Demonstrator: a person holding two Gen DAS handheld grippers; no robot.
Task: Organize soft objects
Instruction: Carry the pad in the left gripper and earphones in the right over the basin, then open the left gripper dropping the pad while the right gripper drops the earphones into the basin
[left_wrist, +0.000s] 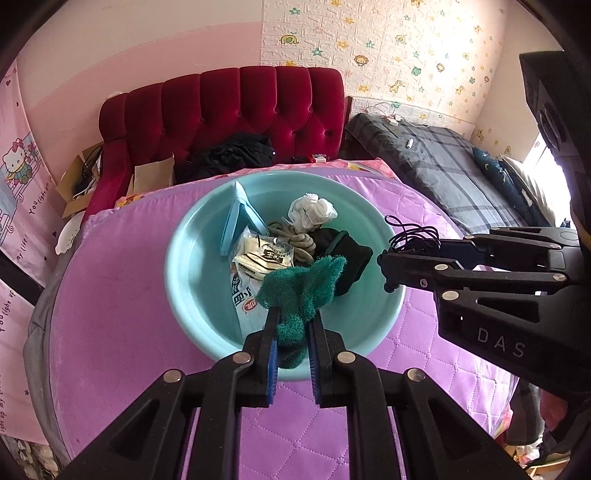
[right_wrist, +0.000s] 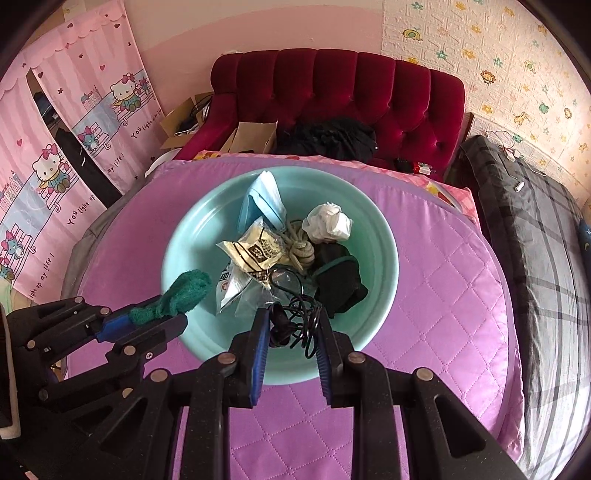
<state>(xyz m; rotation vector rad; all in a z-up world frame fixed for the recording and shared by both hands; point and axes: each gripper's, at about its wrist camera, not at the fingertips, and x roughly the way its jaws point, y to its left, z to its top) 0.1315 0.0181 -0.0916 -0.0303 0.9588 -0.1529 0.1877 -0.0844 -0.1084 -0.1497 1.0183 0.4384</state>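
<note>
Your left gripper (left_wrist: 291, 325) is clamped on a green scouring pad (left_wrist: 303, 291), your right gripper (right_wrist: 291, 325) pinches a tangled black cable (right_wrist: 295, 317). Both hang over the teal basin (right_wrist: 184, 258) on the purple quilted mat (right_wrist: 443, 314), still holding snack packets (right_wrist: 255, 251), rope (right_wrist: 301, 251), and a white cloth wad (right_wrist: 328, 223).

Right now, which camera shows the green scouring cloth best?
The left wrist view: the green scouring cloth fills the middle, pinched in the left hand-held gripper. The right wrist view shows it smaller, at the side.
</note>
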